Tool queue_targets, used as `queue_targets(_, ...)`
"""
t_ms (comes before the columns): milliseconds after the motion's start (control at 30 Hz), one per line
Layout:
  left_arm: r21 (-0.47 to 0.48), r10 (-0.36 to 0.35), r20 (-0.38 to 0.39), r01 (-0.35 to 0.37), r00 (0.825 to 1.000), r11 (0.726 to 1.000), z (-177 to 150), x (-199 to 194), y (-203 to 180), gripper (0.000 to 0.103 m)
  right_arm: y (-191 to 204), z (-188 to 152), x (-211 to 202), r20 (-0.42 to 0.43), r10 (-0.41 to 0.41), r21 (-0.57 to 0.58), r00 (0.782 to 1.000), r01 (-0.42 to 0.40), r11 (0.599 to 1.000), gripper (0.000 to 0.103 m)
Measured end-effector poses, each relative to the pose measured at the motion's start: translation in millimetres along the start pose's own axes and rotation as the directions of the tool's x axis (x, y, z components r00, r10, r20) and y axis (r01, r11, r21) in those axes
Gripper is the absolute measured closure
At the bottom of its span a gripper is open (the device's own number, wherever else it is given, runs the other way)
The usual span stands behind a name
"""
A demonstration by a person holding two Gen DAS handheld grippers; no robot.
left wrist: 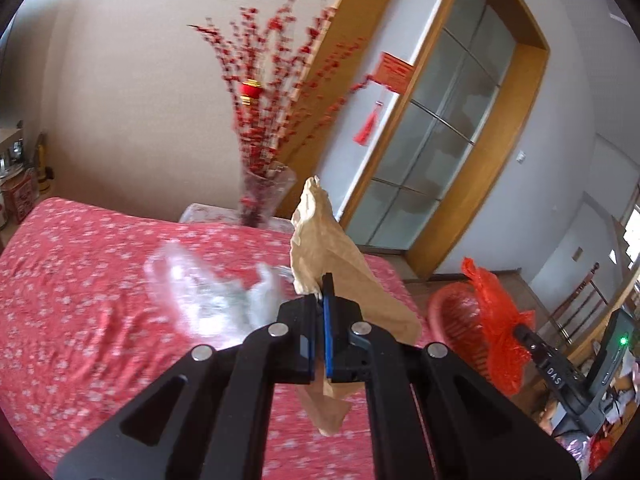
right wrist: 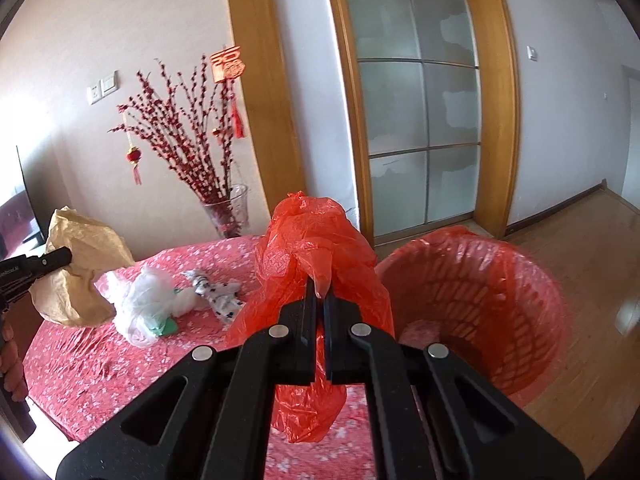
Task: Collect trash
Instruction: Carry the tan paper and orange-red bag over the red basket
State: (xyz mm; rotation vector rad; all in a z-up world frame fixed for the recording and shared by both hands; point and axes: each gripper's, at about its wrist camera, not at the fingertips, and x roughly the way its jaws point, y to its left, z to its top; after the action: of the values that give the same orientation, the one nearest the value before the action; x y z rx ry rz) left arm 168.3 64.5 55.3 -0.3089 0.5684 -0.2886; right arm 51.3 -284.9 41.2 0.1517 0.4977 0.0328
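My left gripper [left wrist: 320, 292] is shut on a crumpled brown paper bag [left wrist: 320, 236] and holds it above the red flowered table [left wrist: 80, 280]. The bag also shows at the left of the right wrist view [right wrist: 80, 272]. My right gripper [right wrist: 319, 292] is shut on a red plastic bag [right wrist: 316, 248], held up beside a red basket bin [right wrist: 480, 300] with a red liner. On the table lie a clear plastic bag [right wrist: 148, 304] and a crumpled white spotted wrapper [right wrist: 216, 292]. The clear plastic bag also shows blurred in the left wrist view [left wrist: 200, 296].
A glass vase [right wrist: 228, 212] with red berry branches stands at the table's far edge, by the wall. A frosted glass door with a wooden frame [right wrist: 420, 120] is behind. The bin stands on a wooden floor [right wrist: 592, 260] right of the table.
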Motion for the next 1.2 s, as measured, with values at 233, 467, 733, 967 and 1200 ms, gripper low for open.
queue_targets(233, 0.034, -0.083, -0.035, 0.085, 0.996, 0.996, -5, 23, -49, 0.098, -25, 1, -6, 0.011, -0.046, 0.026, 0.999, 0.046, 0.999, 0.100)
queue_targets(467, 0.063, -0.180, -0.098, 0.187, 0.979, 0.980, -19, 53, -104, 0.098, -57, 0, -14, 0.021, -0.104, 0.062, 0.994, 0.102, 0.993, 0.100)
queue_targets(733, 0.098, -0.232, -0.159, 0.249, 0.960, 0.963, -33, 85, -155, 0.098, -93, 1, -21, 0.032, -0.159, 0.112, 0.987, 0.154, 0.982, 0.100)
queue_targets(967, 0.104, -0.263, -0.200, 0.288, 0.944, 0.952, -44, 111, -188, 0.098, -117, 2, -19, 0.034, -0.187, 0.145, 0.982, 0.181, 0.973, 0.100)
queue_targets(1200, 0.102, -0.280, -0.234, 0.310, 0.931, 0.945, -53, 135, -209, 0.098, -135, -1, -11, 0.024, -0.207, 0.169, 0.978, 0.200, 0.965, 0.100)
